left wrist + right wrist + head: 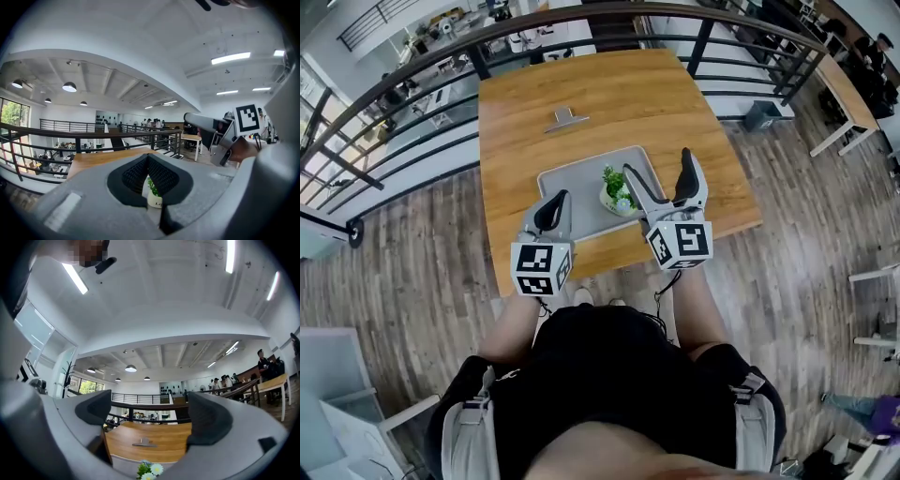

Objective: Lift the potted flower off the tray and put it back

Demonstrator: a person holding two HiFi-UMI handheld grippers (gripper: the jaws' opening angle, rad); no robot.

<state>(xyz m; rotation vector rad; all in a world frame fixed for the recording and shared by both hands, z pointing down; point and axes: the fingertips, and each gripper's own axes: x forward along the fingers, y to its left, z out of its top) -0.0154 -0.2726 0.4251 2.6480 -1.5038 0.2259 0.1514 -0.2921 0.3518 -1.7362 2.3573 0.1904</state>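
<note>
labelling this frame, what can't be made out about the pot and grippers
- Head view: the right gripper crosses the flower pot's side, so contact is unclear.
- Right gripper view: the bottom edge cuts the pot off; only blossoms show.
- Left gripper view: the shut left gripper hides most of the pot; its print is unreadable.
- Head view: grey thing on the table, too small to name.
</note>
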